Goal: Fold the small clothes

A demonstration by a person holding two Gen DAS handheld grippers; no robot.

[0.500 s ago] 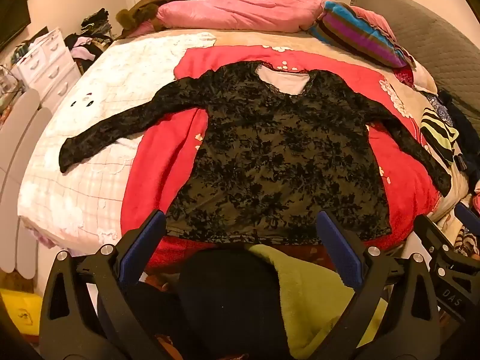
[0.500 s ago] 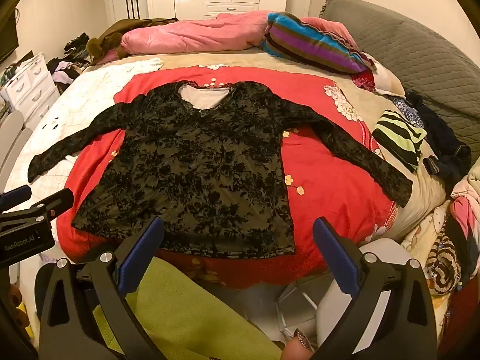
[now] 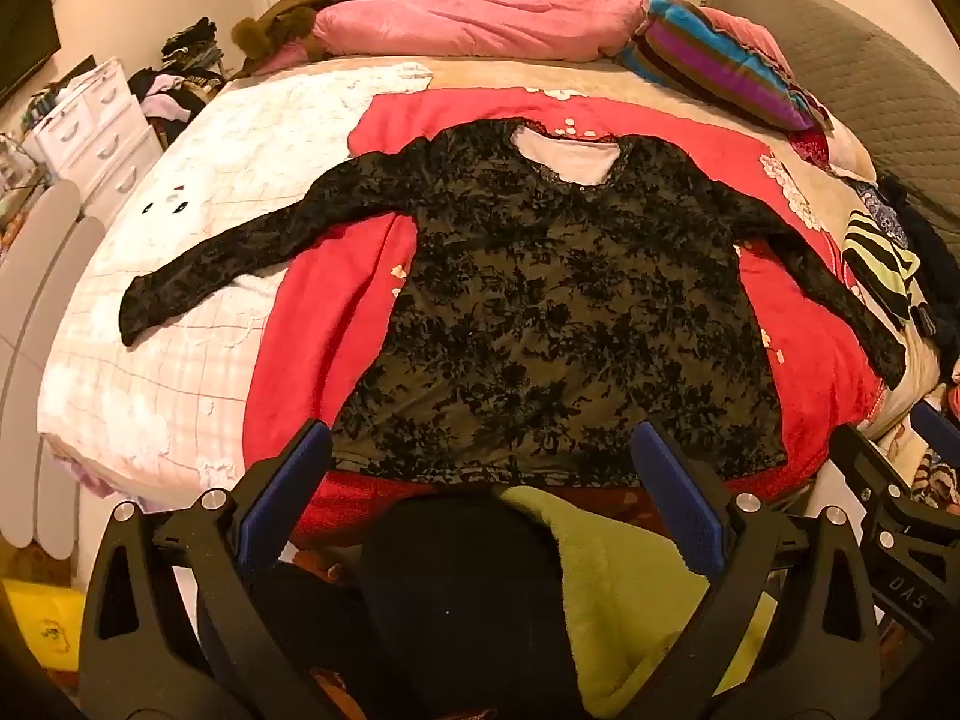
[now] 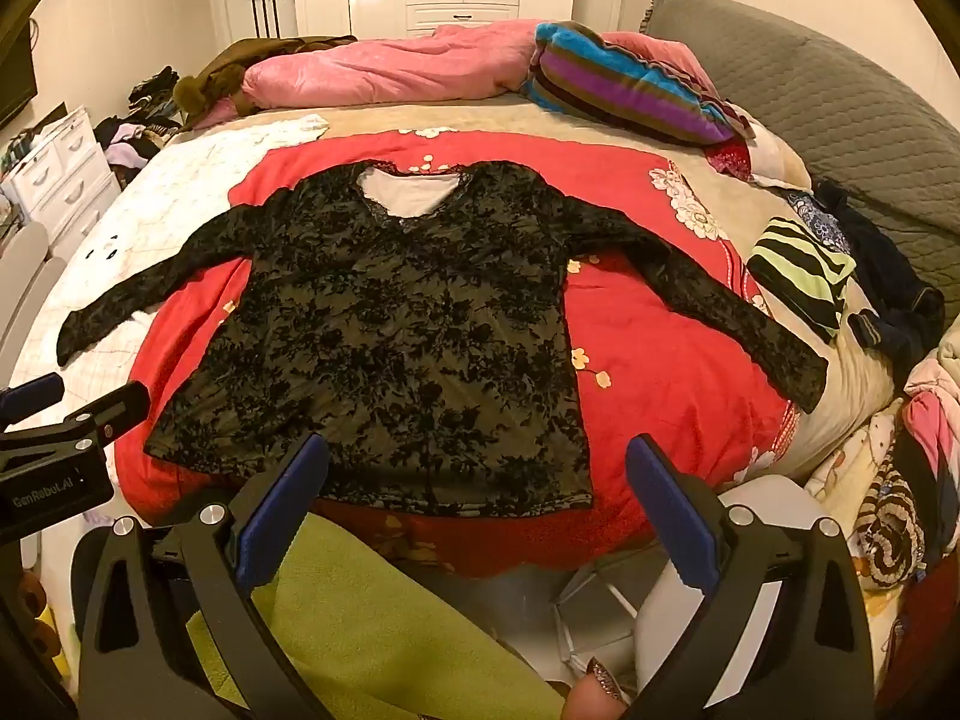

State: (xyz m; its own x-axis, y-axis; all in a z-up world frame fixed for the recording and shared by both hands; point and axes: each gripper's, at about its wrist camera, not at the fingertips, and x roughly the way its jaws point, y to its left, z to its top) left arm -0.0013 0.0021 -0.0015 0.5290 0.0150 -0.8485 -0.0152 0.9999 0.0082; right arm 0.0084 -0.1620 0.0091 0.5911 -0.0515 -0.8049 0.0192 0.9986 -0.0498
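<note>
A black lace long-sleeved top [image 3: 558, 312] [image 4: 408, 336] lies flat on a red blanket [image 3: 324, 324] [image 4: 654, 360] on the bed, sleeves spread out to both sides and neckline at the far end. My left gripper [image 3: 480, 450] hovers open just short of the hem's middle, blue pads wide apart with nothing between them. My right gripper [image 4: 477, 462] hangs open over the hem's right part, touching nothing. Each gripper shows at the edge of the other's view.
A pink duvet [image 3: 480, 30] and a striped pillow [image 4: 624, 84] lie at the bed's far end. A striped green-black garment [image 4: 798, 270] and dark clothes sit at the right edge. White drawers [image 3: 90, 126] stand left. Green fabric [image 4: 360, 618] lies below the grippers.
</note>
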